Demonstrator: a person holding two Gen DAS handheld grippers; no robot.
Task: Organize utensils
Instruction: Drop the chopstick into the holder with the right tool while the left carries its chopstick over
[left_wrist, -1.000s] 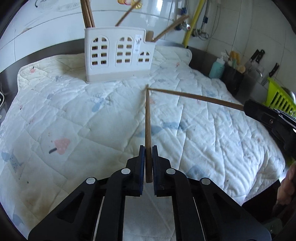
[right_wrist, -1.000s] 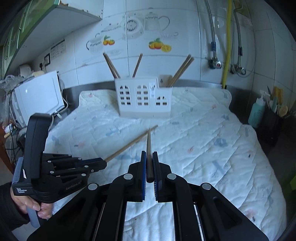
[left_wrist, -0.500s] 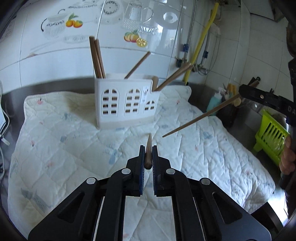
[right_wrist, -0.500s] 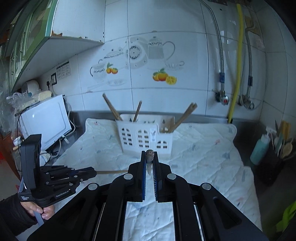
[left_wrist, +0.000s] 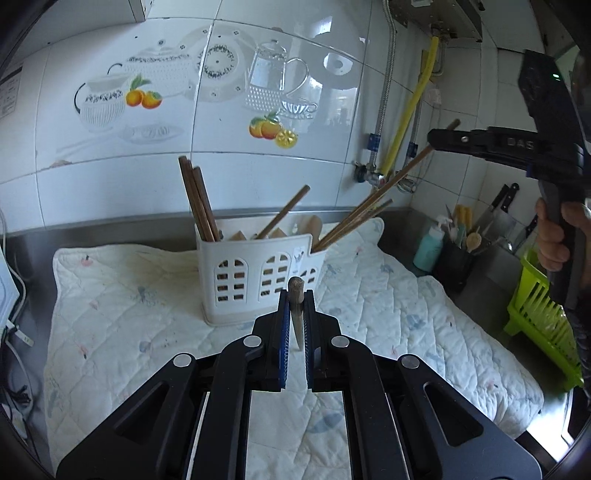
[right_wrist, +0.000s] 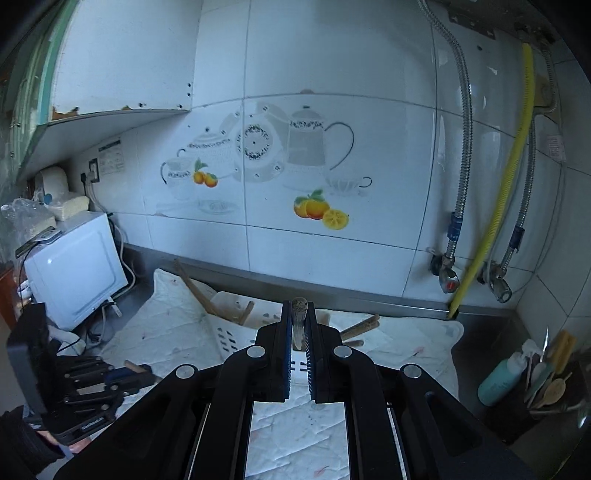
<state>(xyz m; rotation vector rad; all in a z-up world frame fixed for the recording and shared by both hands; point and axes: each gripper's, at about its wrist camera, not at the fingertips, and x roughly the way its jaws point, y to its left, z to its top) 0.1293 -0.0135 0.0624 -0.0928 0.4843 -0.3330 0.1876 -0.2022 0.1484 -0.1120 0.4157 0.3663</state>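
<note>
My left gripper (left_wrist: 295, 295) is shut on a brown chopstick (left_wrist: 296, 314), seen end-on between the pads. It is in the air in front of the white utensil holder (left_wrist: 258, 280), which holds several chopsticks and stands on the quilted mat (left_wrist: 406, 314). In the same view my right gripper (left_wrist: 436, 139) hangs high at the right, shut on a long chopstick (left_wrist: 399, 173) that slants down toward the holder's right end. In the right wrist view, the right gripper (right_wrist: 298, 306) clamps its chopstick (right_wrist: 297, 321) above the half-hidden holder (right_wrist: 229, 332). The left gripper (right_wrist: 142, 371) is at lower left.
A white microwave (right_wrist: 74, 266) stands left of the mat. At the right are a teal bottle (left_wrist: 428, 247), a black caddy of spoons (left_wrist: 458, 258), knives (left_wrist: 498, 214) and a green dish rack (left_wrist: 539, 310). A yellow pipe (right_wrist: 509, 177) and taps run down the tiled wall.
Both grippers have lifted off the mat with their chopsticks. The views now look at the tiled wall, and the right gripper has risen well above the holder.
</note>
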